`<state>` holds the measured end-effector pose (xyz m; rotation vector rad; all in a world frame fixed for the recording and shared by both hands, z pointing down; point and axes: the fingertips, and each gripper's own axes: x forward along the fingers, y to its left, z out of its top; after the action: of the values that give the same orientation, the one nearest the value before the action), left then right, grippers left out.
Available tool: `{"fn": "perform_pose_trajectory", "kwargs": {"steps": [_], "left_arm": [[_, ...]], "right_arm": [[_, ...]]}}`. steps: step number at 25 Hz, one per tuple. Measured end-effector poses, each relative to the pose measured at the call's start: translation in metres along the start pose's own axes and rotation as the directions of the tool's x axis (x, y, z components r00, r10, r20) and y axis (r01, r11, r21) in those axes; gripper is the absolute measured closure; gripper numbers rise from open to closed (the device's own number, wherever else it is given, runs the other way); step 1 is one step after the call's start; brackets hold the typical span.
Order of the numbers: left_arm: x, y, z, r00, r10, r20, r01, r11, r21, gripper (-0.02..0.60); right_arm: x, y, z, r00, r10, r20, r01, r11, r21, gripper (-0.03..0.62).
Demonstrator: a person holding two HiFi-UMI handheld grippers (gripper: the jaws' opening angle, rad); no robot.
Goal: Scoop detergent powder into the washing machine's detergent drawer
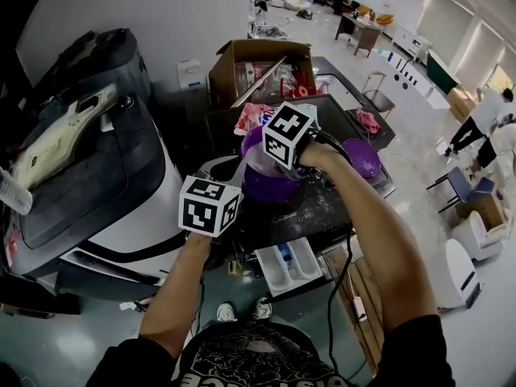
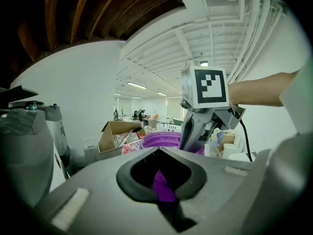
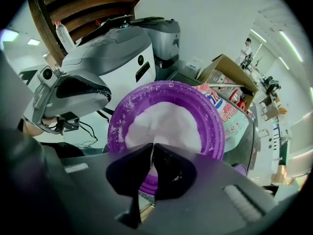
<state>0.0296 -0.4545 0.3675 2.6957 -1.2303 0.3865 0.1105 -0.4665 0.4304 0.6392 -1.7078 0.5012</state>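
A purple bowl [image 1: 270, 182] heaped with white detergent powder [image 3: 166, 124] stands on the dark washing machine top [image 1: 326, 208]. My left gripper [image 2: 159, 150] is shut on the bowl's purple rim at its near side. My right gripper [image 3: 152, 146] hangs over the bowl, shut on a thin white scoop handle that points down into the powder; the scoop's cup is hidden. The right gripper also shows in the left gripper view as a marker cube [image 2: 205, 86] above the bowl [image 2: 161, 140]. The detergent drawer [image 1: 289, 264] is pulled out below the bowl.
A white and grey washer [image 1: 105, 192] stands at left. Behind the bowl are an open cardboard box [image 1: 260, 71] and a printed detergent bag [image 1: 256, 116]. A second purple dish [image 1: 361, 156] lies at right. Spilled powder dusts the top. People stand far right.
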Motion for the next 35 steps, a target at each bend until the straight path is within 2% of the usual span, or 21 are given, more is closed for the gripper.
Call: {"fn": "perform_pose_trajectory", "kwargs": {"steps": [10,20,29,32,35], "left_arm": [[-0.004,0.0,-0.001,1.0,0.001,0.002,-0.001,1.0,-0.004,0.581],[-0.006,-0.003,-0.005,1.0,-0.005,-0.005,0.005,1.0,-0.003,0.581],[-0.007,-0.004,-0.003,1.0,-0.01,-0.006,0.01,1.0,0.002,0.581],[-0.006,-0.003,-0.004,1.0,-0.011,-0.006,0.011,1.0,0.002,0.581],[-0.006,-0.003,-0.004,1.0,-0.013,-0.005,0.013,1.0,0.002,0.581]], "right_arm": [[-0.003,0.004,0.008,0.994,0.064,0.086,-0.075,0.989,0.124,0.559],[-0.011,0.001,0.014,0.971,0.093,0.22,-0.146,0.961,0.235,0.559],[-0.03,-0.007,0.024,0.907,0.137,0.398,-0.287,0.892,0.348,0.559],[-0.038,-0.008,0.029,0.877,0.145,0.458,-0.334,0.869,0.365,0.559],[-0.046,-0.008,0.033,0.834,0.16,0.527,-0.402,0.831,0.384,0.559]]}}
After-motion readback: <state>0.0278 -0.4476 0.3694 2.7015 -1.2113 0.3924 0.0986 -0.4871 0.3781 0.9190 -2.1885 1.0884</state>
